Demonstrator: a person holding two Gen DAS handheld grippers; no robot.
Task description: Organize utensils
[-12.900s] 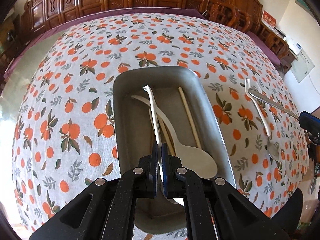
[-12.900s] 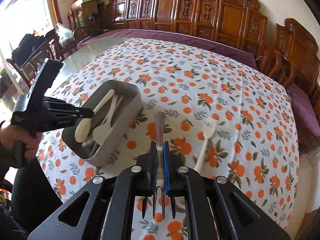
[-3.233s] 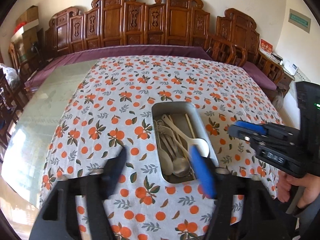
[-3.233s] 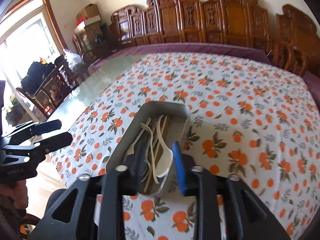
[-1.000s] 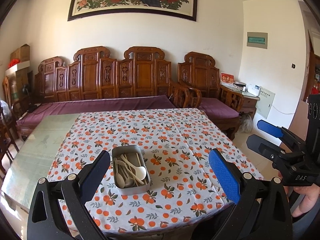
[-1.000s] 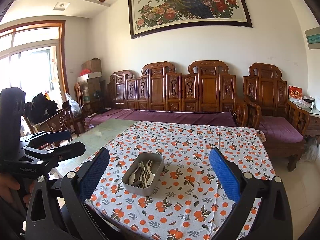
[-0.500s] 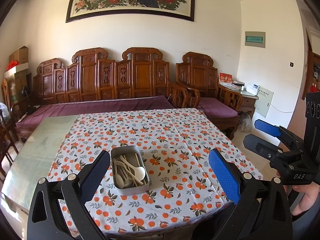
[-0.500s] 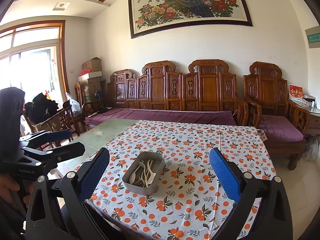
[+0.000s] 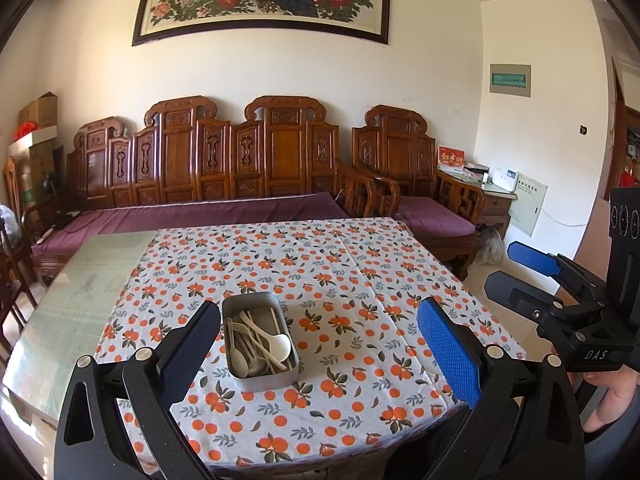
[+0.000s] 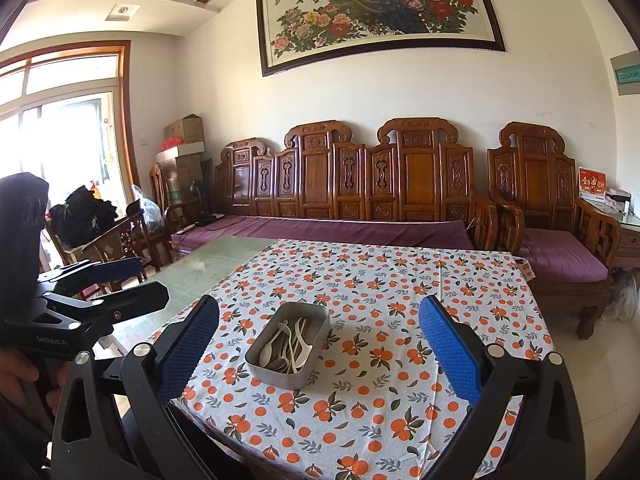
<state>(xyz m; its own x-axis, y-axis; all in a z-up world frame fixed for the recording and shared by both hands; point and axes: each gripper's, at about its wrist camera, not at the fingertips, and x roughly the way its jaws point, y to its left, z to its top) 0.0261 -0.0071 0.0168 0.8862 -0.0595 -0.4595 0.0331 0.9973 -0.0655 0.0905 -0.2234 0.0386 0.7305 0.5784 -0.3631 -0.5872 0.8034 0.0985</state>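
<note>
The grey rectangular metal tin sat on the white tablecloth printed with oranges and leaves, toward the near edge of the cloth and left of its middle in the left wrist view. Inside the tin lay the utensils in a loose heap: a white plastic spoon lying diagonally on top, a metal spoon with its bowl at the near end, a fork and pale chopsticks; they overlapped too much to count. The left gripper was held back from the table with its jaws wide apart and nothing between them, the tin showing through the gap close to the left finger. The right gripper was likewise held back with jaws wide apart and empty, the tin framed between its blue-padded fingers. Each gripper appeared at the edge of the other's view, off to the side of the table. No other object lay on the cloth near the tin. To the left of the cloth a bare stretch of greenish glass tabletop showed. Behind the table stood a carved wooden bench with a purple cushion, a matching carved armchair to its right, a large framed peacock and flower painting on the wall, and stacked cardboard boxes in the corner.
</note>
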